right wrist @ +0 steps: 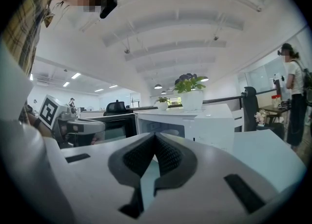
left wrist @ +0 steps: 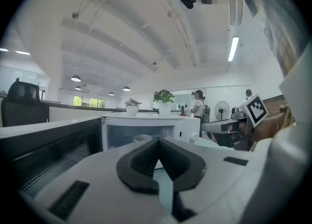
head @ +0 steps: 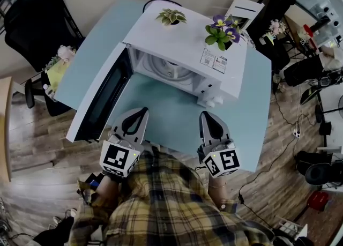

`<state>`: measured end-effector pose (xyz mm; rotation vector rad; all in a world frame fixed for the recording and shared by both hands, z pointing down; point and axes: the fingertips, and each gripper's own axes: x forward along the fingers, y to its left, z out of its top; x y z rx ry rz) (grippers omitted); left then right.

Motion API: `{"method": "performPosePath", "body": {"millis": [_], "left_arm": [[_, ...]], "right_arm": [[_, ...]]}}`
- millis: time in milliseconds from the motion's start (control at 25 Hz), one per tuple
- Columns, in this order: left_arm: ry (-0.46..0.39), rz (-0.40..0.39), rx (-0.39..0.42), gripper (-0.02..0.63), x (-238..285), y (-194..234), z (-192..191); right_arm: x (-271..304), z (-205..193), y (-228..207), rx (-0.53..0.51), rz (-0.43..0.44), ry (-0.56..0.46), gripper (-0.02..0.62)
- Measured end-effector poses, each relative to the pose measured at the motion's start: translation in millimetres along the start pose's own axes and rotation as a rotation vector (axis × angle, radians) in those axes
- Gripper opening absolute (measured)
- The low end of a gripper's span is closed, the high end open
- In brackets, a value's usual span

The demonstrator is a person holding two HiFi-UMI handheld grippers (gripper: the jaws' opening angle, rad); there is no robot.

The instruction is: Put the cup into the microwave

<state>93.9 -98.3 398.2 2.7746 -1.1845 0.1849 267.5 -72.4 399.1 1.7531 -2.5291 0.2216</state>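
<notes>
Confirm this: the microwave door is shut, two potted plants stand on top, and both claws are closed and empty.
Not quite: the door stands open, swung left of the microwave, as the head view shows. The potted plants on top and the closed, empty left claw and right claw are right.

- Shirt (head: 166, 202): yellow-and-dark plaid, long sleeves, seen at the near edge of the desk (head: 161, 105).
- Left hand-held gripper (head: 142, 111), over the desk: white shell, black ribbed pads, black-and-white square-marker cube.
- Right hand-held gripper (head: 206, 115): same build and markings.
</notes>
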Motion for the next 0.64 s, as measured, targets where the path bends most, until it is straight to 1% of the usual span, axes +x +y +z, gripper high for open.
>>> {"method": "performPosePath", "body": {"millis": [240,400,640], "left_arm": [[-0.024,0.005,-0.002,-0.011,-0.2,-1.2,4.8],[-0.042,-0.009,-0.042,-0.011,-0.4,-0.6,7.3],[-0.056,-0.021,-0.015,-0.011,-0.8,6.0,10.5]], "right_arm": [[-3.8,-0.3,-1.4,0.002,-0.005,0.002,0.0],[-7.2,-0.4,-3.3,0.001,-0.011,0.003,0.0],[-12.0,-2.1,-5.0,-0.006,-0.027,0.001,0.0]]}}
